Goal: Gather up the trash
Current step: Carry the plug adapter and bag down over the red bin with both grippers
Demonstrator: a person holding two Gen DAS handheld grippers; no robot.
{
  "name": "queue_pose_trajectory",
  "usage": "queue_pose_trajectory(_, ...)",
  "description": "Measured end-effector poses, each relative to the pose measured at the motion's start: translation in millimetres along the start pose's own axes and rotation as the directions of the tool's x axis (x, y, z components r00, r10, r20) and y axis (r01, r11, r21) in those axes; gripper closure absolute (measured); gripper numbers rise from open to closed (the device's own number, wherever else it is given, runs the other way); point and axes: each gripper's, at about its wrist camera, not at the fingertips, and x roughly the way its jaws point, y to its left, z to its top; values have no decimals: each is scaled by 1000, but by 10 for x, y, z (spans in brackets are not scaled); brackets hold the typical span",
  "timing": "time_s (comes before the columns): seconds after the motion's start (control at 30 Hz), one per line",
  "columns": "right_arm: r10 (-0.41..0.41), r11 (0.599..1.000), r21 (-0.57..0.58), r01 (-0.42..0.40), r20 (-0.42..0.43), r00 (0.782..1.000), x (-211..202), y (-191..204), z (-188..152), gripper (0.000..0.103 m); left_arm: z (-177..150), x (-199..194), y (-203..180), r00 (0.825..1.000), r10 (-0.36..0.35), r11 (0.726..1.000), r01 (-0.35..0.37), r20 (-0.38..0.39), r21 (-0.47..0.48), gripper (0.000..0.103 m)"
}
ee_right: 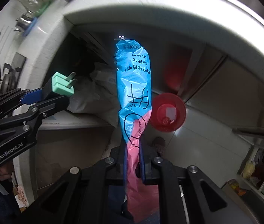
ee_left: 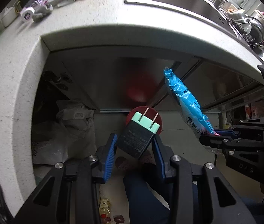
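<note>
1. Tabletop (ee_left: 87, 15): the pale speckled edge curves across the top of both views, and both tools hang out in front of it and lower down, over the floor, so nothing carried is resting on it.
2. Red bin (ee_right: 167, 112): round, open mouth, on the floor below and beyond the tools. Looks like the drop target to me. From the right tool (ee_right: 132, 160) it sits just right of the wrapper; from the left tool (ee_left: 134, 145) it's dead ahead, right behind the plug.
3. Blue-and-pink wrapper (ee_right: 133, 85): pinched at its pink end by the right tool, long axis running straight away from the pads, blue end pointing up and out.
4. Charger plug (ee_left: 138, 132): clamped in the left tool, tilted, mint end and prongs pointing away toward the bin. Left looks nearer the bin, I think.
</note>
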Motion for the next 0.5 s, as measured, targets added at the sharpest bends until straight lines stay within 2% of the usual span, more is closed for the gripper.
queue_pose_trajectory(0.2, -55, 998, 25, 57, -90, 994, 793, -345, 149, 93, -123, 921, 32, 996, 7, 1000, -7, -85, 3, 67)
queue_pose_trajectory(0.5, -55, 995, 68, 73, -242, 969, 2245, -731, 308, 93, -330, 2250, 123, 986, -24, 1000, 25, -166, 3, 67)
